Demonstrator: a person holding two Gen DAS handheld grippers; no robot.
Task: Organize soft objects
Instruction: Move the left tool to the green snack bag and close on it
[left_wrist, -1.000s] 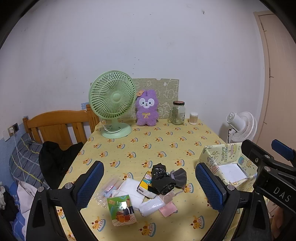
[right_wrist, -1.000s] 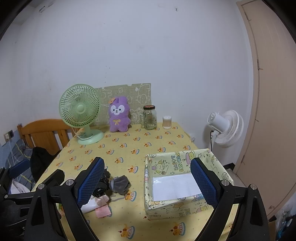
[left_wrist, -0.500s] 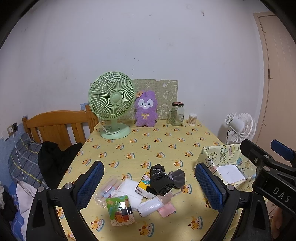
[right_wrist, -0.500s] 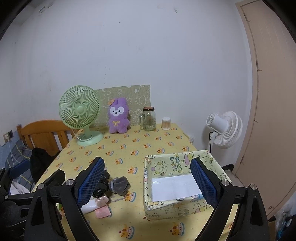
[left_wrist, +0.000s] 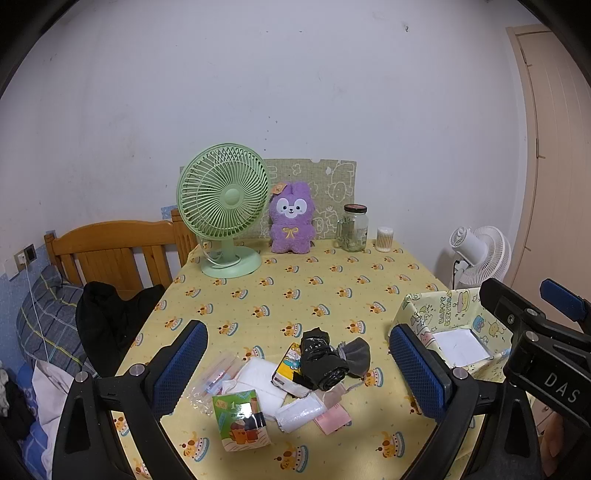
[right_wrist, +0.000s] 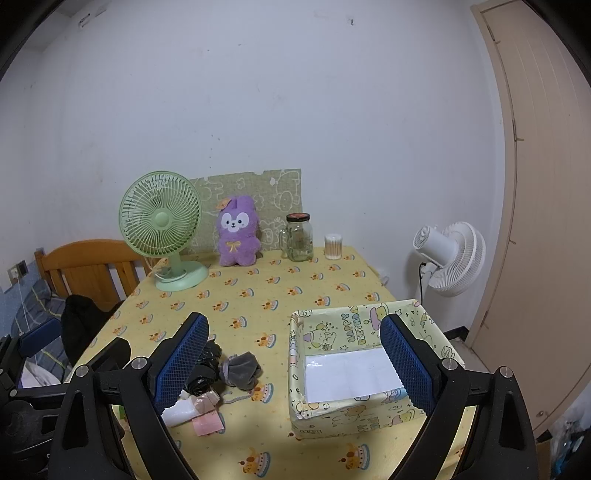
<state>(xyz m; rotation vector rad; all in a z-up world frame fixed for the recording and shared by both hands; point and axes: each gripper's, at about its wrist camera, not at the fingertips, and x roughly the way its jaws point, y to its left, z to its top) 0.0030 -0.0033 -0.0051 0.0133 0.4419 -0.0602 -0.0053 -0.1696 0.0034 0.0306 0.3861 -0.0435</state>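
Both grippers hover above the near edge of the table (left_wrist: 332, 284), and neither is holding a thing. The left gripper (left_wrist: 299, 363) has its blue pads spread wide over a loose heap of small soft things: a black rolled bundle (left_wrist: 321, 360) lying on top, a grey pouch (left_wrist: 356, 352) touching its right side, white packets (left_wrist: 299, 410) in front, a pink slip (left_wrist: 332, 421) just beside them, a green tissue pack (left_wrist: 242, 419) nearest the camera and a clear plastic bag (left_wrist: 214, 378) on the left. The right gripper (right_wrist: 295, 369) is spread just as wide, its right pad hanging over the patterned box (right_wrist: 332, 417), which sits well right of the heap with only a white sheet (right_wrist: 351, 376) on its floor. At the far end stand a green fan (left_wrist: 223, 206), a purple plush rabbit (left_wrist: 291, 221) and a glass jar (left_wrist: 354, 229).
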